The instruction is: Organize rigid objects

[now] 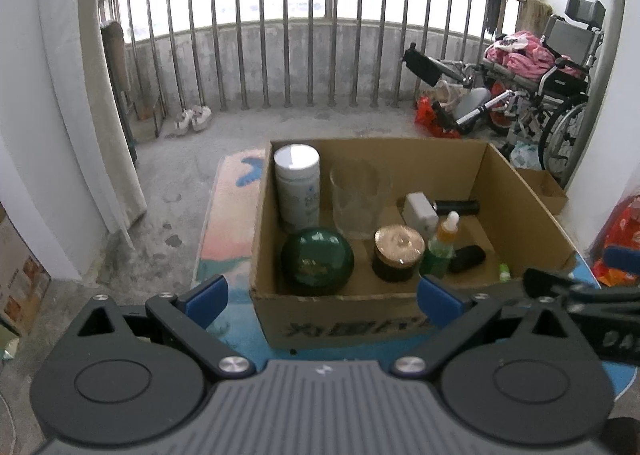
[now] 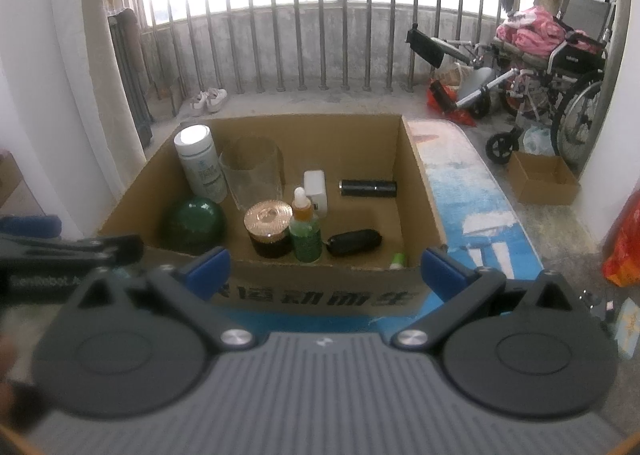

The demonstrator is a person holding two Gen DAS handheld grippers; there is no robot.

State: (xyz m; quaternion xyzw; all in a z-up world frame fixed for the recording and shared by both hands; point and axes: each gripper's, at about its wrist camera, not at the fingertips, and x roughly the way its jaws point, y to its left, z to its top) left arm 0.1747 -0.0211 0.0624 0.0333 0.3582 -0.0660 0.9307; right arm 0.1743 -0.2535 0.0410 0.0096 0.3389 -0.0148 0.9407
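Note:
An open cardboard box (image 1: 532, 211) (image 2: 424, 191) sits on a colourful mat (image 1: 228, 207) (image 2: 472, 191). Inside stand a white bottle (image 1: 298, 187) (image 2: 200, 165), a clear glass (image 1: 358, 199) (image 2: 252, 175), a green ball (image 1: 317, 261) (image 2: 194, 224), a dark jar with a gold lid (image 1: 398, 253) (image 2: 269, 229), a green dropper bottle (image 1: 442, 245) (image 2: 305, 231), a white charger (image 1: 419, 212) (image 2: 316, 185), a black tube (image 1: 458, 207) (image 2: 368, 188) and a black oval case (image 1: 467, 258) (image 2: 354, 242). My left gripper (image 1: 322, 305) and right gripper (image 2: 326, 271) both hover open before the box's near wall, holding nothing.
A wheelchair (image 1: 556, 91) (image 2: 560, 67) piled with pink cloth stands at the far right by the metal railing (image 1: 288, 35). A small cardboard box (image 2: 542, 177) lies near it. A pair of shoes (image 1: 194, 117) (image 2: 210, 99) rests by the railing. A curtain (image 1: 108, 115) hangs at left.

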